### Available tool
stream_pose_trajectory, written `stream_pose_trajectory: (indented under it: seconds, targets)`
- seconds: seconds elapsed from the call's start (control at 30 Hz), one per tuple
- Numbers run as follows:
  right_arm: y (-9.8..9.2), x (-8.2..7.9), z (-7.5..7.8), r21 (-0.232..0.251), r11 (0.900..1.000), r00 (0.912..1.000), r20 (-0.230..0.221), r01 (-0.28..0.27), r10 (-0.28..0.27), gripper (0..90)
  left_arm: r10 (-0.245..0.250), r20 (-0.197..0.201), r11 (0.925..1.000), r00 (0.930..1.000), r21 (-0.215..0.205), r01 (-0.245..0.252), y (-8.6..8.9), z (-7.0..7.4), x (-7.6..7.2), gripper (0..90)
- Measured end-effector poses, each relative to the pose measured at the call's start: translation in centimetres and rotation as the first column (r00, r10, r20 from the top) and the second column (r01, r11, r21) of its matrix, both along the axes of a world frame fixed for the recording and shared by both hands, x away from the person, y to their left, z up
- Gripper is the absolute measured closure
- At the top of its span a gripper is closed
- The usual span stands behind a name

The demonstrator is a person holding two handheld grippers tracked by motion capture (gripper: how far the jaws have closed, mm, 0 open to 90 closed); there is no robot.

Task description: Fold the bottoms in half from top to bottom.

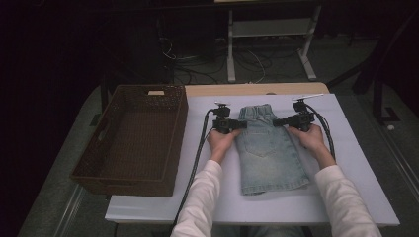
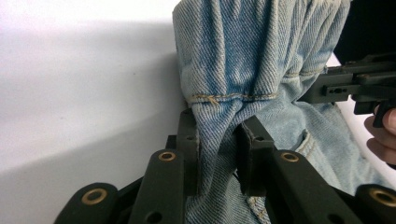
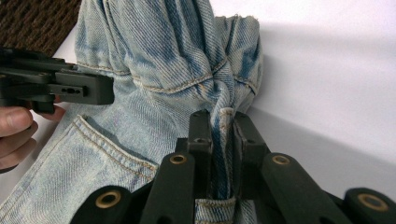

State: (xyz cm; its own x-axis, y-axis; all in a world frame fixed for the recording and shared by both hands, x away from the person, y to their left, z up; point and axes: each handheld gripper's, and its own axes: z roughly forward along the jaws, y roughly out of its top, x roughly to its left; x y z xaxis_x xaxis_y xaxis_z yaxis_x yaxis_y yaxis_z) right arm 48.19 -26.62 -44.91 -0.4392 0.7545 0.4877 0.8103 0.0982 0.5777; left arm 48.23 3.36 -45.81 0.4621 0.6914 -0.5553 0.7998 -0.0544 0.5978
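Denim shorts [image 1: 267, 150] lie flat on the white table [image 1: 356, 168] in the high view, waistband away from the person, between the two hands. The left gripper [image 1: 236, 125] bites the left edge just below the waistband, and the right gripper [image 1: 279, 122] bites the opposite edge at the same level. That matched hold on both sides looks meant to lift or fold the garment evenly. Well off to the left gripper's outer side stands a brown wicker basket [image 1: 175, 148], probably where the shorts will go.

Seen from the left gripper [image 2: 218, 154], its own jaws are clamped on a bunched pleat of the shorts [image 2: 243, 56] right under the stitched waist seam, with cloth puckered toward the pads. The right gripper [image 2: 317, 93] comes in from beyond the fabric. How tightly the denim is gathered is clear here and lost from above.

From the right gripper [image 3: 222, 140], its jaws pinch a thin fold of the shorts [image 3: 154, 60] at the side seam, beside a back pocket. The left gripper [image 3: 105, 89] reaches in across the cloth, and a corner of the basket [image 3: 32, 18] shows behind it.
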Motion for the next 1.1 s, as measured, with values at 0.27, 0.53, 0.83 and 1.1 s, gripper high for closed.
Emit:
stream_pose_trajectory:
  seconds: [0.27,0.53,0.83,1.1]
  targets:
    - [-0.1,-0.2,0.5,-0.006,1.000,0.9999,0.016,-0.006,0.006,79.2,-0.010,0.009,0.9999,0.9999,-0.009,0.010,0.1,0.4,0.0,74.2]
    - [-0.3,-0.2,1.1,-0.010,1.000,0.9993,0.037,-0.011,0.012,79.3,-0.029,0.030,0.9995,0.9991,0.011,0.029,-0.2,1.4,0.3,74.3]
    - [-1.2,0.0,2.2,0.018,1.000,0.9980,0.062,0.000,-0.001,79.5,-0.057,0.096,0.9979,0.9937,0.036,0.053,-0.9,3.3,0.7,74.2]
    - [-1.7,-0.4,2.0,0.035,0.999,0.9969,0.079,-0.001,-0.001,79.8,-0.065,0.147,0.9975,0.9869,0.036,0.060,-1.3,3.3,0.0,74.2]
